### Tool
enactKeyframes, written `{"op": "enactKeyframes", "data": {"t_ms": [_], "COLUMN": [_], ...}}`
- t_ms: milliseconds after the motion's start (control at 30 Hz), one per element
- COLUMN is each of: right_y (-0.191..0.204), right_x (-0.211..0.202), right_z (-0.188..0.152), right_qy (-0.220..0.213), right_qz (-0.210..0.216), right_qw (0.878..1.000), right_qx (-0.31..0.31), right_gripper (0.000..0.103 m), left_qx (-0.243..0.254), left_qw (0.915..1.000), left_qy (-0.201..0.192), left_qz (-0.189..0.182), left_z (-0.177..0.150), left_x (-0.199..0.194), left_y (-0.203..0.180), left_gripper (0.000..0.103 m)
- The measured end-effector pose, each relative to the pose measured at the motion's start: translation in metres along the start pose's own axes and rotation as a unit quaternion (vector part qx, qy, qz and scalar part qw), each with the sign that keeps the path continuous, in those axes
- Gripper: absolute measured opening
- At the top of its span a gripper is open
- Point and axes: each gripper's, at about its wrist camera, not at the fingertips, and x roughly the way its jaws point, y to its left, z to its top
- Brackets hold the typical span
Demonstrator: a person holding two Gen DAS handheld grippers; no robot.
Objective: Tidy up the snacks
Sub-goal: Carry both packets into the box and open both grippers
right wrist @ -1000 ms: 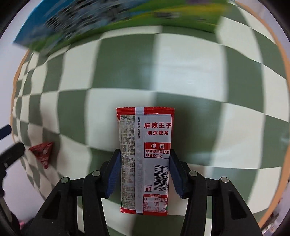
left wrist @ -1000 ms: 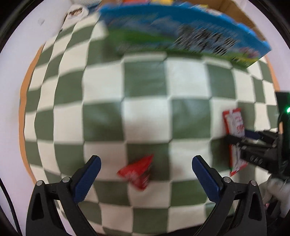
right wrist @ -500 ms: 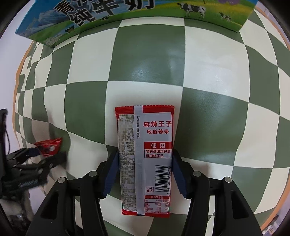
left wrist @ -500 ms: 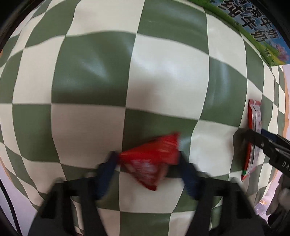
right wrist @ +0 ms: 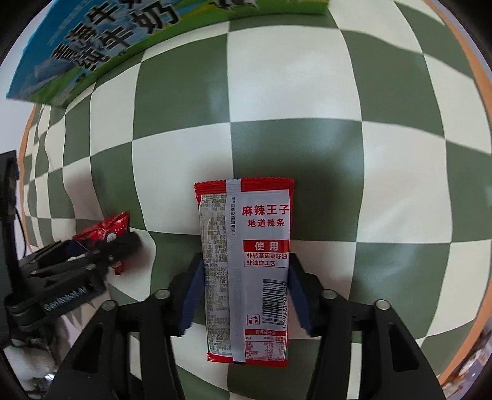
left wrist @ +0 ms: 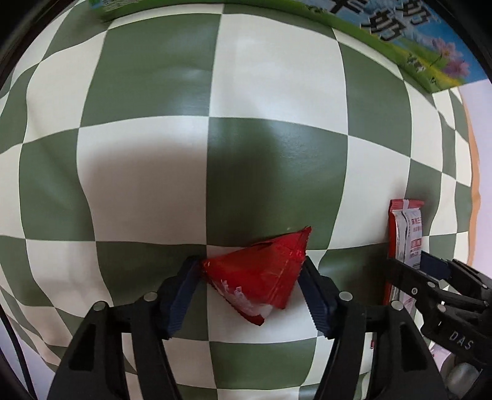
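A small red triangular snack packet (left wrist: 258, 277) lies on the green-and-white checked cloth (left wrist: 147, 160). My left gripper (left wrist: 249, 265) points straight down over it, its blue pads touching the packet's left corner and right side while the jaws are opening slightly. In the right wrist view a long red-and-white spicy strip packet (right wrist: 246, 221) lies flat, and my right gripper (right wrist: 246, 259) is shut on its lower half. The red packet (right wrist: 113, 226) and the left gripper (right wrist: 80, 246) show at the left there. The strip packet (left wrist: 406, 234) shows at the right of the left wrist view.
A blue-and-green milk carton box (left wrist: 399, 27) stands at the far edge of the cloth, also the milk box (right wrist: 92, 40) at upper left. An orange table edge (left wrist: 475, 184) borders the cloth on the right.
My left gripper came down from above onto the red packet and closed from wide open to around it. The right gripper kept its hold on the strip packet, shifting only slightly.
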Motion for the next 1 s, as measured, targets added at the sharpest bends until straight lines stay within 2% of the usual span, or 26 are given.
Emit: {"op": "enactKeyframes", "data": {"t_ms": [67, 100, 133, 233, 300, 333, 367, 567, 600, 667, 700, 733, 833, 933, 1000], "right_y": [0.001, 0.002, 0.003, 0.005, 0.015, 0.015, 0.016, 0.013, 0.015, 0.019, 0.023, 0.027, 0.051, 0.068, 0.074], "right_x": [0.003, 0.004, 0.005, 0.003, -0.001, -0.005, -0.008, -0.053, -0.064, -0.091, -0.108, -0.122, -0.168, -0.200, -0.217], "right_z": [0.004, 0.006, 0.007, 0.006, 0.008, 0.008, 0.007, 0.005, 0.004, 0.008, 0.011, 0.013, 0.037, 0.064, 0.089], "right_qy": [0.008, 0.010, 0.008, -0.008, -0.016, -0.021, -0.025, -0.066, -0.074, -0.094, -0.108, -0.117, -0.152, -0.181, -0.201], "right_qz": [-0.008, -0.011, -0.015, -0.033, -0.035, -0.030, -0.024, 0.019, 0.027, 0.051, 0.059, 0.066, 0.086, 0.099, 0.088], "right_qw": [1.000, 1.000, 1.000, 0.999, 0.999, 0.999, 0.999, 0.998, 0.997, 0.994, 0.992, 0.991, 0.984, 0.978, 0.974], "right_qx": [-0.007, -0.008, -0.009, -0.015, -0.018, -0.016, -0.012, -0.003, -0.004, -0.008, -0.013, -0.017, -0.029, -0.039, -0.050], "right_gripper": [0.063, 0.064, 0.063, 0.053, 0.049, 0.048, 0.048, 0.047, 0.047, 0.047, 0.047, 0.047, 0.047, 0.047, 0.047], "left_qx": [0.001, 0.003, 0.006, 0.004, 0.000, -0.002, -0.003, 0.006, 0.008, 0.014, 0.019, 0.022, 0.028, 0.035, 0.034], "left_qw": [1.0000, 1.0000, 0.9999, 1.0000, 1.0000, 1.0000, 0.9999, 0.9975, 0.9964, 0.9934, 0.9920, 0.9900, 0.9856, 0.9834, 0.9832], "left_qy": [-0.002, -0.003, -0.003, 0.004, 0.004, 0.004, 0.002, -0.043, -0.055, -0.079, -0.089, -0.098, -0.116, -0.138, -0.145], "left_qz": [0.000, 0.004, 0.011, 0.008, -0.002, -0.006, -0.012, -0.056, -0.065, -0.081, -0.088, -0.099, -0.120, -0.112, -0.106], "left_z": [-0.002, 0.000, -0.001, -0.004, 0.001, 0.001, 0.017, 0.012, 0.018, 0.050, 0.047, 0.071, 0.099, 0.132, 0.157], "left_x": [0.001, 0.002, 0.002, 0.001, -0.003, -0.006, -0.013, -0.071, -0.089, -0.114, -0.125, -0.143, -0.181, -0.212, -0.218], "left_y": [-0.003, -0.007, -0.009, -0.013, -0.014, -0.014, -0.025, -0.036, -0.034, -0.031, -0.026, -0.020, -0.024, -0.021, -0.021], "left_gripper": [0.062, 0.051, 0.050, 0.049, 0.049, 0.049, 0.049, 0.049, 0.049, 0.049, 0.049, 0.049, 0.049, 0.049, 0.049]}}
